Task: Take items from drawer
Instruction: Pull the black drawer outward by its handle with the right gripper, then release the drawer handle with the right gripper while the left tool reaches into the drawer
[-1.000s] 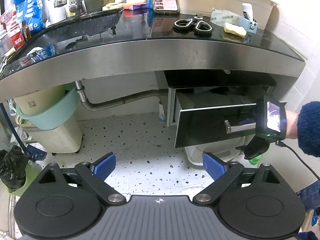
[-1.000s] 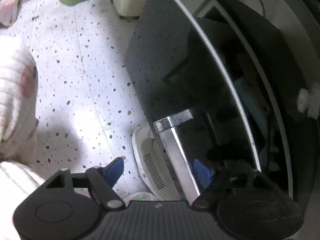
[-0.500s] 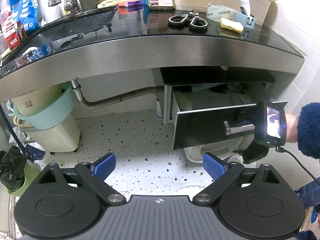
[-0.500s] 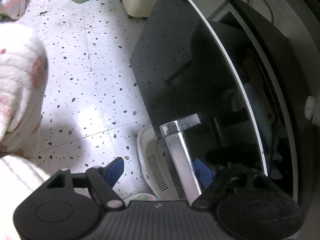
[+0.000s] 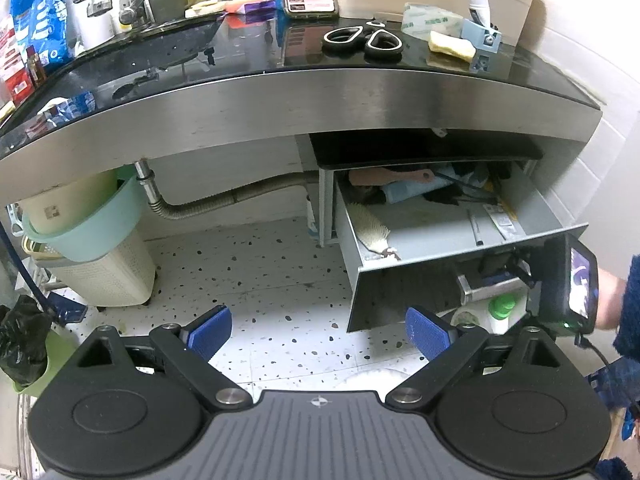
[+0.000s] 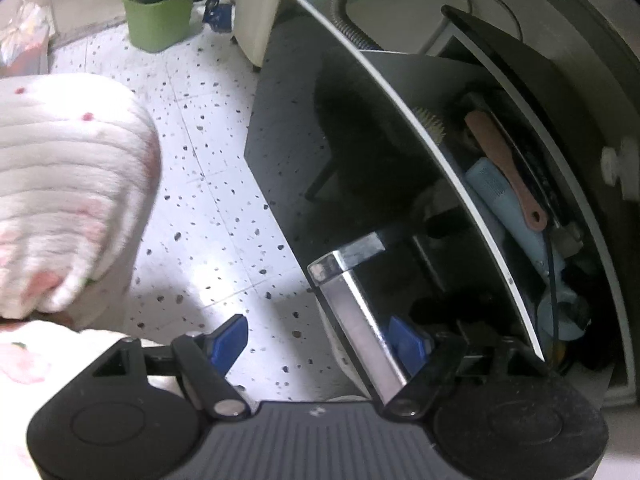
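My right gripper (image 6: 320,340) hooks one finger behind the drawer handle (image 6: 356,312), jaws apart, not pinching. The open drawer (image 5: 440,236) lies just beyond. My left gripper (image 5: 318,330) hangs wide, empty, well back.

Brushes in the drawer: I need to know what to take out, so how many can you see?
2: a cream bristle brush by the drawer's left wall, a pink-handled one at the back. Clutter may hide more.
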`<state>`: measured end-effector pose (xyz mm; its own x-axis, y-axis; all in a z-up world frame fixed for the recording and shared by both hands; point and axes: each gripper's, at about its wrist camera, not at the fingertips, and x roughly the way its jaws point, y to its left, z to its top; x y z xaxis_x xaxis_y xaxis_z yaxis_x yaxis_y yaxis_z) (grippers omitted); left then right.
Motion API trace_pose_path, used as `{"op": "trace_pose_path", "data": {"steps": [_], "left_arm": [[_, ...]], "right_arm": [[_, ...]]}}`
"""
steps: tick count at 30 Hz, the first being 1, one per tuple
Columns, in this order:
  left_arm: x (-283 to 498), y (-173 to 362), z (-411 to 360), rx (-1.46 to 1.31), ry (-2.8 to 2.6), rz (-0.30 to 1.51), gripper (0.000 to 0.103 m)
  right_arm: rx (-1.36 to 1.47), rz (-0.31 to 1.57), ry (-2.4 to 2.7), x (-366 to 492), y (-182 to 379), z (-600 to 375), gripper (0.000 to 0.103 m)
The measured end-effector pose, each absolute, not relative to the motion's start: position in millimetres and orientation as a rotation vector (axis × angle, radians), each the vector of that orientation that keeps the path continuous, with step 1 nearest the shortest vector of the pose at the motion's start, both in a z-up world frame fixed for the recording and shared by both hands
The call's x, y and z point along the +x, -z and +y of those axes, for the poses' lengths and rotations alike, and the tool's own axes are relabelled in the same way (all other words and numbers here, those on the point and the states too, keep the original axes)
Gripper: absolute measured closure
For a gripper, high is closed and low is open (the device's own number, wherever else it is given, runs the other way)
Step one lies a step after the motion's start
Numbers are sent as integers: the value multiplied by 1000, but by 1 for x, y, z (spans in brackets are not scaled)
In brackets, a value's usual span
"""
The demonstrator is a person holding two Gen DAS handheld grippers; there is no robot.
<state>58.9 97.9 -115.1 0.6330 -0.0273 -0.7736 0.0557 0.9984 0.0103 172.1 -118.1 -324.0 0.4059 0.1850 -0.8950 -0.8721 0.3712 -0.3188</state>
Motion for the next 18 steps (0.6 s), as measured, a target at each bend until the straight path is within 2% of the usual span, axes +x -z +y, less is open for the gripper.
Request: {"op": "trace_pose_path", "data": {"steps": [18], "left_arm": [[59,112,84,27,68,900,8]], "right_arm": [[-882,896,-828,134,317,-133,25]]}}
